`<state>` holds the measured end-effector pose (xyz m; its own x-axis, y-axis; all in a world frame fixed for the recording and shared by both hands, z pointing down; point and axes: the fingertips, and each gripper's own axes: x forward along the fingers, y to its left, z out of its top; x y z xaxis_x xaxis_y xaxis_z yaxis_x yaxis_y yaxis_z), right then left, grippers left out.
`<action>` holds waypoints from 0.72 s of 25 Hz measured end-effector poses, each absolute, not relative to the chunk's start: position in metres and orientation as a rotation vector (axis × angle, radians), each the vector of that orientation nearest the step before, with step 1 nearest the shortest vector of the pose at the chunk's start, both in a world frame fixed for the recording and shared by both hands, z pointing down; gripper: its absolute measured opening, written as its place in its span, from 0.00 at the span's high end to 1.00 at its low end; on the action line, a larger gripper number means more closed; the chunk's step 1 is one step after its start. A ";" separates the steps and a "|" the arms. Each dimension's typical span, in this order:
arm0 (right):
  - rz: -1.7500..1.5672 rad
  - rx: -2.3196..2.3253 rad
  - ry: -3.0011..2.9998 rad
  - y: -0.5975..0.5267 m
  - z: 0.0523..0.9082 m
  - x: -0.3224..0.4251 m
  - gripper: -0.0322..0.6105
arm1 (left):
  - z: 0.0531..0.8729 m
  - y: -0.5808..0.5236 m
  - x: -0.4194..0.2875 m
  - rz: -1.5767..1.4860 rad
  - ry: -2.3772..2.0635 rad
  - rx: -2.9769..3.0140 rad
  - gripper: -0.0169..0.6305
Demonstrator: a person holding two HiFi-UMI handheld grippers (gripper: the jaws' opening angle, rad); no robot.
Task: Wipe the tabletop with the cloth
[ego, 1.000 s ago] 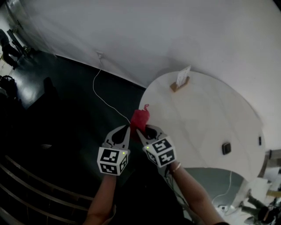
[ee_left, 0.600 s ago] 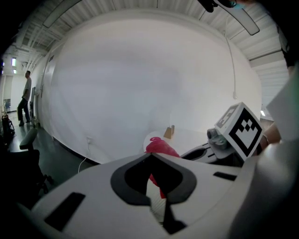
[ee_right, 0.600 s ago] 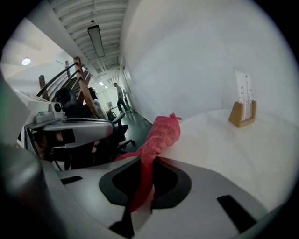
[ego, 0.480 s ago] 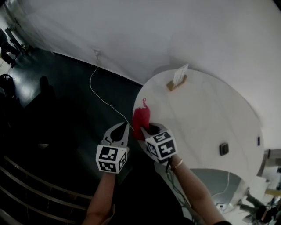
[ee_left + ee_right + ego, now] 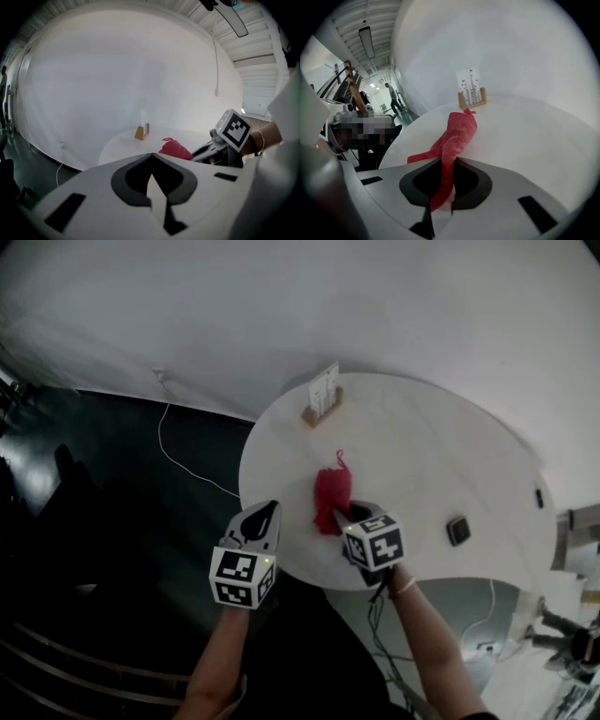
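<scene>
Two claws show, and only one has anything in it. I have the right gripper [image 5: 339, 517] clenched on the red cloth [image 5: 330, 495]. In the right gripper view one end of the cloth is pinched between the closed jaws. The rest lies bunched on the tabletop, reaching toward the wooden card stand [image 5: 322, 404]. The left gripper [image 5: 264, 514] is shut tight with nothing between its jaws. It hangs at the table's rim, farther from the card stand than the cloth is, and apart from the cloth.

The round white table [image 5: 450, 446] carries the card stand close to its far rim, with a white card upright in it. A small dark square object [image 5: 457, 531] lies on the tabletop well apart from the card stand, beside my right forearm. A plain white wall [image 5: 394, 306] rises behind the card stand. To the stand's left, a white cable [image 5: 167, 442] trails from the wall across the dark floor [image 5: 94, 474].

A second ago both grippers met at the cloth, right at the table's edge and far from the card stand. Since then the right gripper has carried the cloth inward over the tabletop, nearer the stand. The left gripper has let it go, and the head view has swung round, so the table sits nearer the middle of the frame.
</scene>
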<state>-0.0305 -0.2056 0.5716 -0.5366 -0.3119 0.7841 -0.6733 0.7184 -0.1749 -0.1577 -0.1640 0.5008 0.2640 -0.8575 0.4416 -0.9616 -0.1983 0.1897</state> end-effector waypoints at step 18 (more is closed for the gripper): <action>0.617 0.990 -2.143 -0.207 0.523 0.062 0.88 | 0.486 -0.187 -0.101 0.345 -1.542 2.255 0.97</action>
